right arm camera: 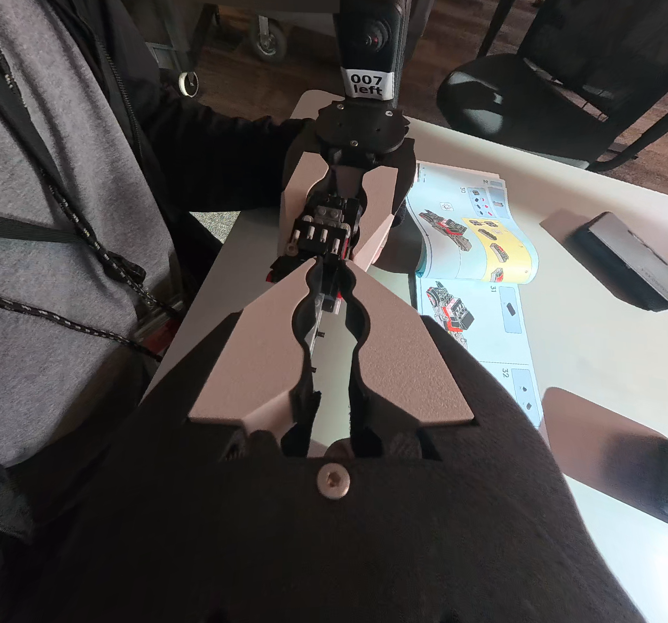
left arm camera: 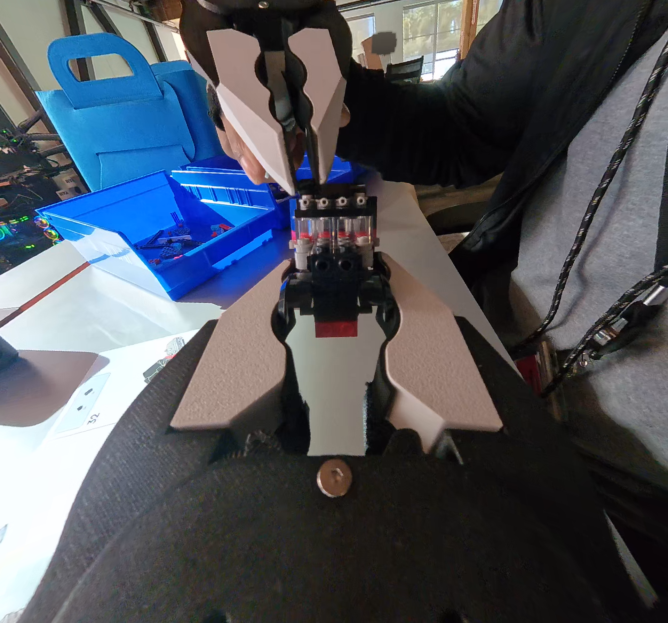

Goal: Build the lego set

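The white table [right arm camera: 596, 316] carries blue bins [left arm camera: 144, 229] and an open booklet [right arm camera: 480, 251]. Above its edge, the left gripper [left arm camera: 334, 280] clamps the lego model [left arm camera: 334, 244]; the right gripper [right arm camera: 327, 266], nearly closed, pinches its top.

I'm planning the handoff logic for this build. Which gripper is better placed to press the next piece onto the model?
Right. The right gripper already has its fingertips at the stud row on the lego model's far end, seemingly pinching a small dark piece. The left gripper is occupied clamping the model's body, so it should keep bracing.

Lego model [left arm camera: 334, 262] between both tools; bins [left arm camera: 144, 229] left on table [left arm camera: 90, 309]; booklet [right arm camera: 480, 269] right.
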